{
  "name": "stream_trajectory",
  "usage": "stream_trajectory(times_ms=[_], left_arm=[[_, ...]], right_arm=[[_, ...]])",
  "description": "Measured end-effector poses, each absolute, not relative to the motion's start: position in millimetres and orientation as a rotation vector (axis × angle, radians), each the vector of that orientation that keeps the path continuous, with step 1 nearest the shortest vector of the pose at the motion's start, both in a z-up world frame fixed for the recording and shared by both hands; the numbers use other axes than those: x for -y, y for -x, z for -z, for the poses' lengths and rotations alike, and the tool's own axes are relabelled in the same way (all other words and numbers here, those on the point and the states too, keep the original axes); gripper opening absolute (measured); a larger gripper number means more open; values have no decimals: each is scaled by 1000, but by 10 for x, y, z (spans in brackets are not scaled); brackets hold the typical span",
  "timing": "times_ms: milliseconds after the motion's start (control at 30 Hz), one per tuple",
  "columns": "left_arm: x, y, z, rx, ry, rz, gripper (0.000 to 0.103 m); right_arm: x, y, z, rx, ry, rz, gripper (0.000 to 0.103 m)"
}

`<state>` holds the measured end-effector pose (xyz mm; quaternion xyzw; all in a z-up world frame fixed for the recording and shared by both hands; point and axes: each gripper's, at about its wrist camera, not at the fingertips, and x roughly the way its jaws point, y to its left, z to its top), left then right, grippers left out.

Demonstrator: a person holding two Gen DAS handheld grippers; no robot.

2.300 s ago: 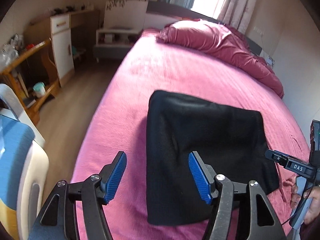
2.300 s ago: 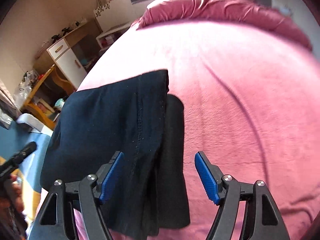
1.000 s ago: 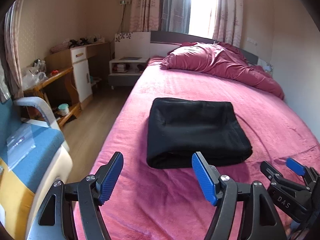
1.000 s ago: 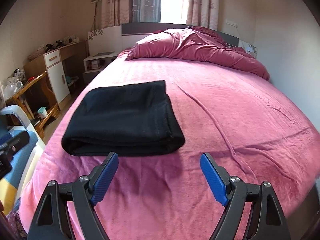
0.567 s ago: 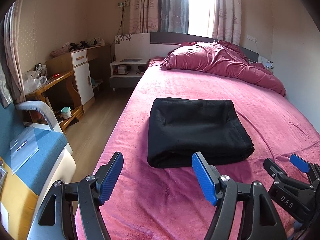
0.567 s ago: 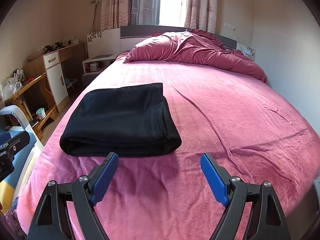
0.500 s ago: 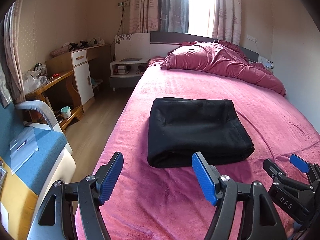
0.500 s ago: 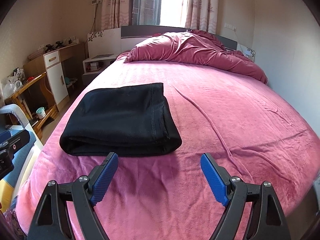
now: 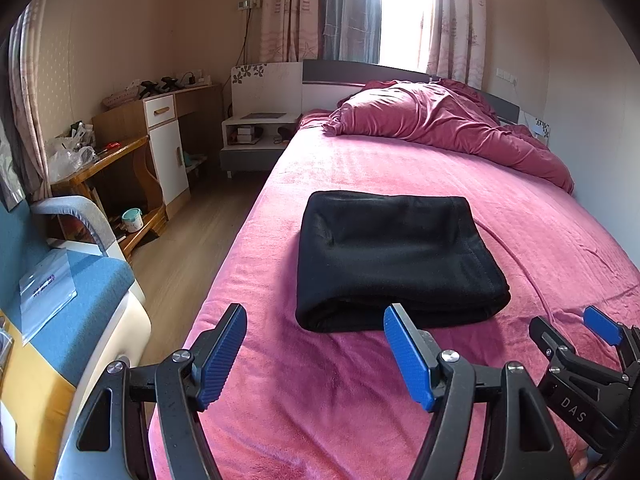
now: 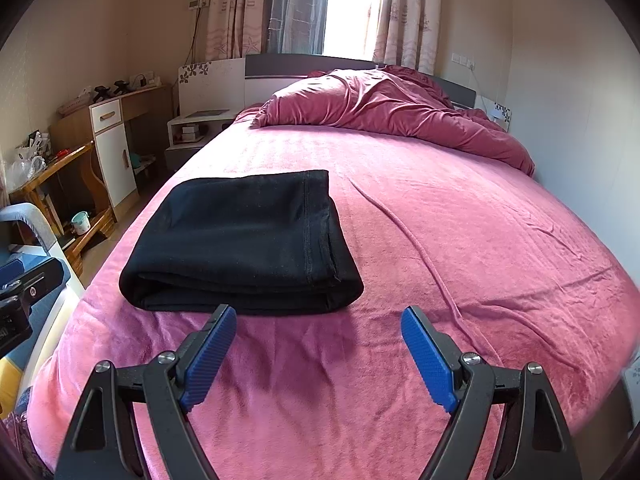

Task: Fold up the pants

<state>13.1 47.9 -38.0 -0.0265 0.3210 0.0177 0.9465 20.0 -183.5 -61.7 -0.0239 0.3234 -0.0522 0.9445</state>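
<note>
Lying flat on the pink bed [image 9: 400,184], the black pants [image 9: 394,256] are folded into a compact, squarish stack, a bit left of the bed's middle, near its left edge

Layered fold edge faces the cameras; far edge faces the headboard [image 9: 360,76]. Stack is only slightly wider than deep, so the long axis is hard to call — if anything it runs across the bed. A stitched seam line [image 10: 307,224] runs front to back near the stack's right side, roughly along the bed's length

left gripper [image 9: 316,354]: fingers spread wide, nothing between the blue pads [image 9: 408,358], hovering over the blanket just short of the pants' near edge, not touching them. Right pad lines up with the stack's near edge, left pad sits over bare bed

right gripper [image 10: 318,354]: fingers wide apart too, nothing held, over the bed short of the stack, pointing toward the headboard. Its left pad [image 10: 208,360] overlaps the pants' near edge in view, no contact visible. Also seen in the left wrist view at lower right [image 9: 568,332]

Crumpled maroon duvet [image 10: 384,116] is piled at the head of the bed, well apart from the pants
</note>
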Motion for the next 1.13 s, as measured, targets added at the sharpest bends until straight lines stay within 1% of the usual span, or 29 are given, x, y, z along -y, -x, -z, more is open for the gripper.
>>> stream_trajectory(times_ms=[700,1133], left_arm=[[-479,-121,367,-649,62,-31,73],[-437,-141,459,-693,79,-19,73]], right_arm=[[1831,-181,583,-651,63,101,85],[1906,-229,667,-680,55,104,86]])
